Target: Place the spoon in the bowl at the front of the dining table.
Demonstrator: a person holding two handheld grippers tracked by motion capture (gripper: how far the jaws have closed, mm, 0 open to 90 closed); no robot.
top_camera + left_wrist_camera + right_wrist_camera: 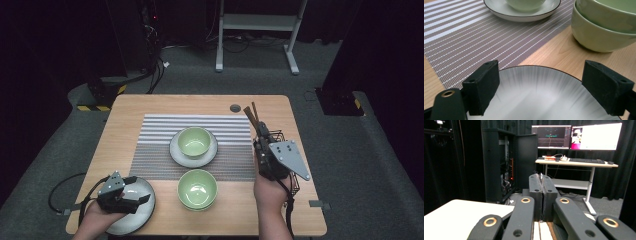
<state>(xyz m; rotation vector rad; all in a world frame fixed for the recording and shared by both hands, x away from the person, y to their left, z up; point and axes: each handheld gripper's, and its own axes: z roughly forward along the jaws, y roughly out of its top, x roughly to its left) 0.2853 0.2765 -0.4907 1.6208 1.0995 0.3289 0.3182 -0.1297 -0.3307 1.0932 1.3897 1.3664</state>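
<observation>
- Plate (pixel 541 97), grey-white with a dark rim, lies at the near left corner of the table (pixel 125 107), partly over its front edge as the high view has it. Judged ceramic: stiff, glazed and slippery, breakable if dropped; best taken at the rim with one pad above and one below.
- Left gripper (pixel 544 82) hovers over the plate with its jaws wide apart, nothing between the pads; the left hand (pixel 97 212) comes in low from the near edge and points the tool toward the table's middle.
- Chopsticks (pixel 251 114), brown, a pair, stick up and away from the right gripper (pixel 261 134), whose jaws are pressed together on them. Judged light, thin, stiff and smooth, apt to swivel or slip in a narrow grip; held near one end.
- Right hand (pixel 270 192) is raised at the right side of the table, gripper aimed forward and nearly level.
- Wire basket (pixel 280 137), black, stands just beside the right gripper.
- Two stacked green bowls (pixel 197 189) sit near the front centre, on bare wood.
- Green bowl on a saucer (pixel 194 145) rests on the striped mat (pixel 160 145).
</observation>
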